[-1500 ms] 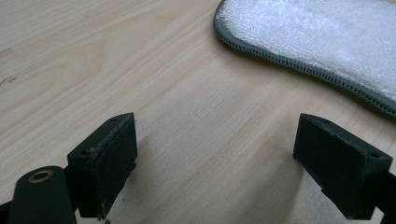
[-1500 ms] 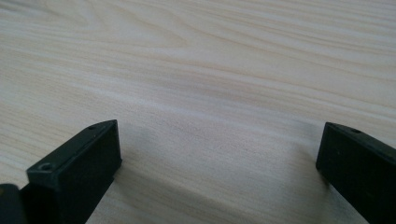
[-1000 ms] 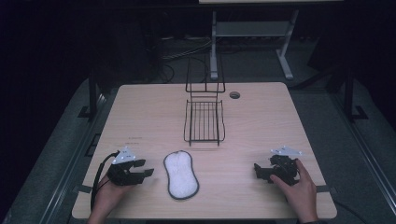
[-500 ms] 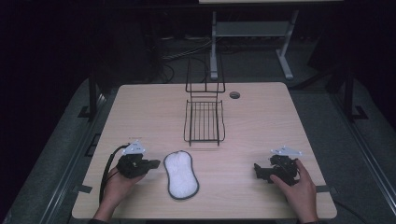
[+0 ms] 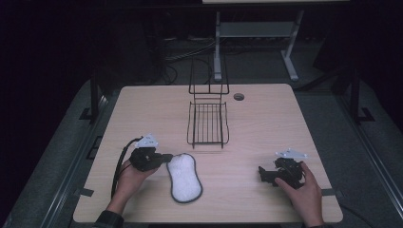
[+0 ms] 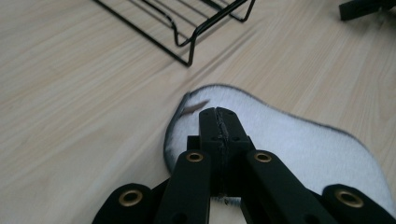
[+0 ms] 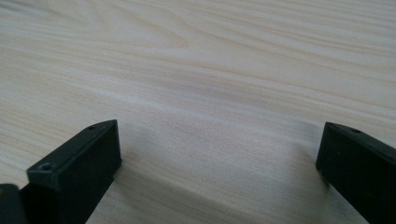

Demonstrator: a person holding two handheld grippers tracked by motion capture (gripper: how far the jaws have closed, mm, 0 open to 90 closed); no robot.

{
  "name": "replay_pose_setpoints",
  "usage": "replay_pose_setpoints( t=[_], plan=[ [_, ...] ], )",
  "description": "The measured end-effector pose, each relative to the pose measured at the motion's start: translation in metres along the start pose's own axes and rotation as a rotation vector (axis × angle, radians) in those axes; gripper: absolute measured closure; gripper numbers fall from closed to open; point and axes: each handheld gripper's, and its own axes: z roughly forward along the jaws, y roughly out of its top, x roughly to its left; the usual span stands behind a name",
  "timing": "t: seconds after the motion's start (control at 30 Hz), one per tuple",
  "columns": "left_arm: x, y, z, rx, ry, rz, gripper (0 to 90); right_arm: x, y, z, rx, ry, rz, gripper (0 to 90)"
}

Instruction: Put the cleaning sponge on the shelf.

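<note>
A white fleecy pad with a dark rim, shaped like a shoe insole, lies flat on the table's front left. My left gripper sits at the pad's far left end. In the left gripper view its jaws are pressed together, and their tips lie over the pad's edge near a small brown tag; nothing shows between them. My right gripper rests at the front right, held by a hand. Its jaws stand wide apart over bare wood.
A black wire rack with an upright back stands in the table's middle, just beyond the pad; its front corner is close ahead of my left gripper. The wooden table has a cable hole behind the rack.
My left gripper has moved right and slightly forward, from the table's left side up to the pad's end. The right gripper and the pad have stayed put.
</note>
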Motion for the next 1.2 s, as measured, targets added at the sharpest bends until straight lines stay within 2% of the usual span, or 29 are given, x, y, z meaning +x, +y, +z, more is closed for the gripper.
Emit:
replay_pose_setpoints(
  t=[0.2,0.3,0.47,0.67,0.7,0.83,1.2],
  plan=[
    [-0.004,0.015,0.019,-0.005,-0.040,0.012,89.6,0.000,0.000,0.000,0.000,0.000,-0.001,0.0],
    [-0.004,0.021,0.026,0.004,-0.049,0.026,89.6,0.000,0.000,0.000,0.000,0.000,-0.001,0.0],
    [-0.003,0.025,0.036,0.005,-0.062,0.021,89.6,0.000,0.000,0.000,0.000,0.000,-0.001,0.0],
    [-0.002,0.024,0.051,0.063,-0.059,0.031,89.6,0.000,0.000,0.000,0.000,0.001,-0.001,0.0],
    [-0.001,0.023,0.052,0.076,-0.055,0.041,89.6,0.000,0.000,0.000,0.000,0.001,-0.002,0.0],
    [0.000,0.020,0.055,0.098,-0.048,0.040,89.6,0.000,0.000,0.000,0.000,0.001,-0.001,0.0],
    [0.005,0.013,0.045,0.100,-0.031,0.023,89.6,0.000,0.000,0.000,0.000,0.001,-0.001,0.0]
  ],
)
